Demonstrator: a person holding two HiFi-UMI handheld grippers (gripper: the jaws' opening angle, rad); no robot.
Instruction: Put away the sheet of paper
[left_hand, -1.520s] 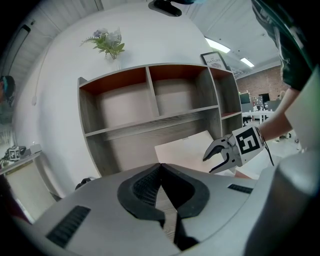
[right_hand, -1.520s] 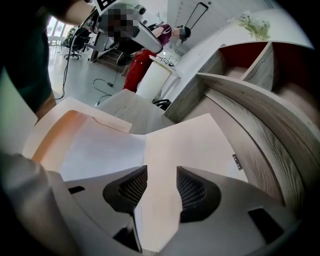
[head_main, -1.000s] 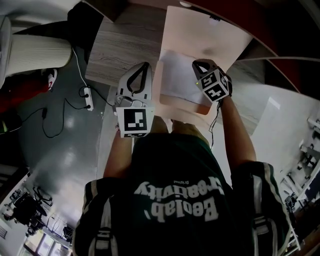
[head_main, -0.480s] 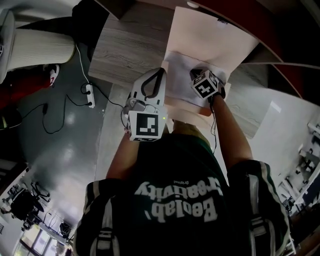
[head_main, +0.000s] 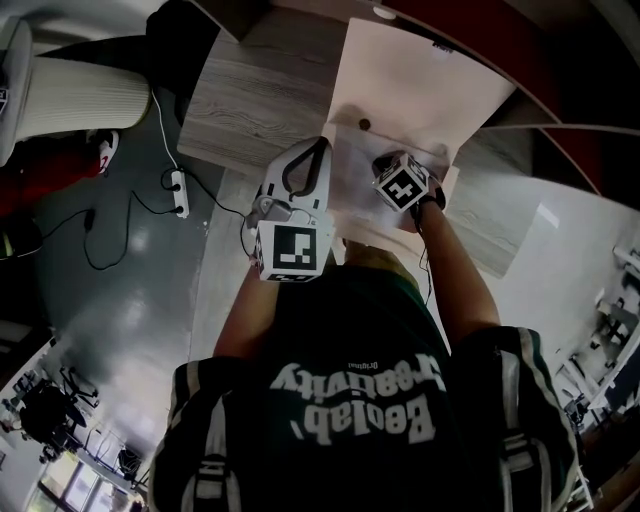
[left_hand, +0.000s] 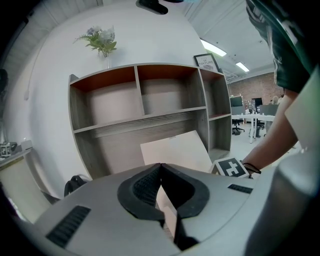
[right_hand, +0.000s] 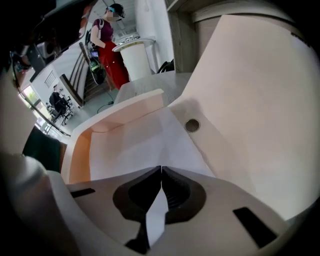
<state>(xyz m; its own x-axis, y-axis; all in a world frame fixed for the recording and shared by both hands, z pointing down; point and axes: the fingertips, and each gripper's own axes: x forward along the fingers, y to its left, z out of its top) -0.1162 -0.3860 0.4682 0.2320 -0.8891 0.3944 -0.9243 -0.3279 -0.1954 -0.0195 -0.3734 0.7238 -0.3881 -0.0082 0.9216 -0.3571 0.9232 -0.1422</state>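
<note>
Grey wood-grain worktop (head_main: 250, 100), wooden shelf unit (left_hand: 140, 95) behind. One pale peach open folder case (head_main: 420, 70), one white sheet of paper (right_hand: 135, 145) lying in its tray. My right tongs (right_hand: 161, 167) pinch sheet's near edge. Left tongs (left_hand: 160, 165) closed, seemingly on folder rim. Step, I judge: seating sheet. Next: release, shut lid.

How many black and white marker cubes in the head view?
2: one black-and-white cube on the left gripper, by the person's dark shirt; the other cube on the right gripper, over the white sheet of paper. None seems hidden.
</note>
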